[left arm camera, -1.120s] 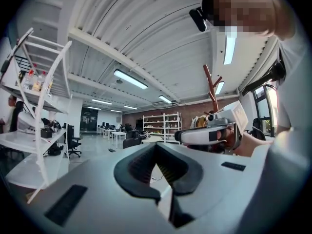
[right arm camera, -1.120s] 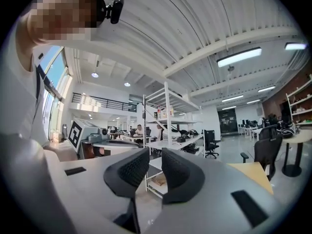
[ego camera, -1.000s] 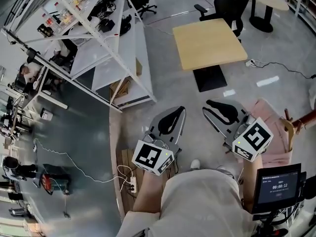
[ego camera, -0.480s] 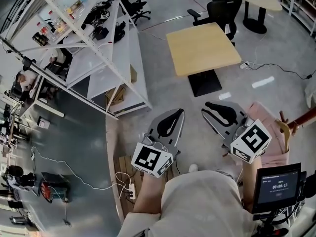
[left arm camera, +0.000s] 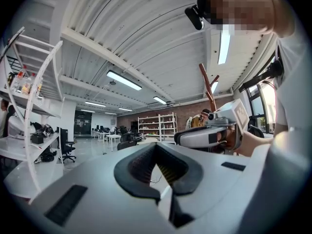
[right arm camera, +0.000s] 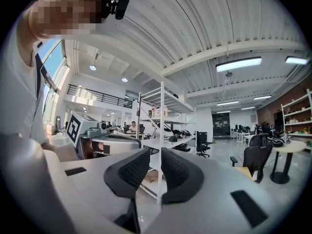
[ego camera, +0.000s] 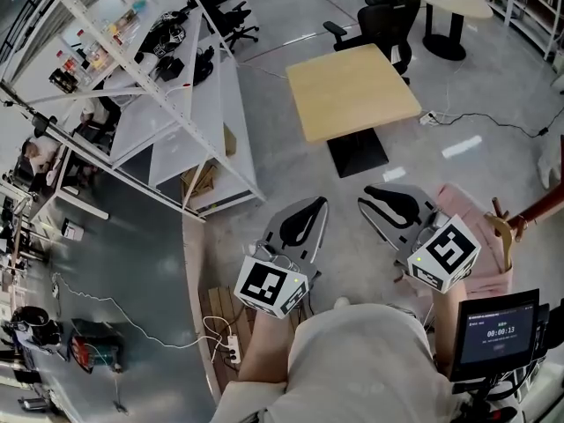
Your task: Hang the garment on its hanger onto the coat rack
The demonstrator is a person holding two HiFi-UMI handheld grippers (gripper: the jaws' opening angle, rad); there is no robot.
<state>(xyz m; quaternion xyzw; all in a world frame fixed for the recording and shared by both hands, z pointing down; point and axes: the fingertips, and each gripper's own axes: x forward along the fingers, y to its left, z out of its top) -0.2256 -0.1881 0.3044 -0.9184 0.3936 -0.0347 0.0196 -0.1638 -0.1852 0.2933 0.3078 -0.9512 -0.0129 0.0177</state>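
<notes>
A pale pink garment (ego camera: 465, 208) lies low at the right in the head view, partly behind my right gripper's marker cube. A light wooden hanger (ego camera: 503, 231) sits at its right edge. Beside it a red-brown arm of the coat rack (ego camera: 539, 208) slants in from the right edge; the left gripper view shows the coat rack (left arm camera: 207, 84) rising with short branches. My left gripper (ego camera: 315, 204) is shut and holds nothing. My right gripper (ego camera: 366, 198) is shut too, a thin slit between its pads, just left of the garment and apart from it.
A square wooden table (ego camera: 352, 91) stands ahead on a black foot. Long white shelving (ego camera: 189, 104) runs along the left. Black office chairs (ego camera: 388, 23) and a round table (ego camera: 445, 3) stand behind. A timer screen (ego camera: 496, 333) sits at bottom right; a power strip (ego camera: 231, 349) lies by the person's feet.
The head view has drifted, so the table and shelving sit further left and the garment slightly higher. Both grippers keep the same pose and stay shut.
</notes>
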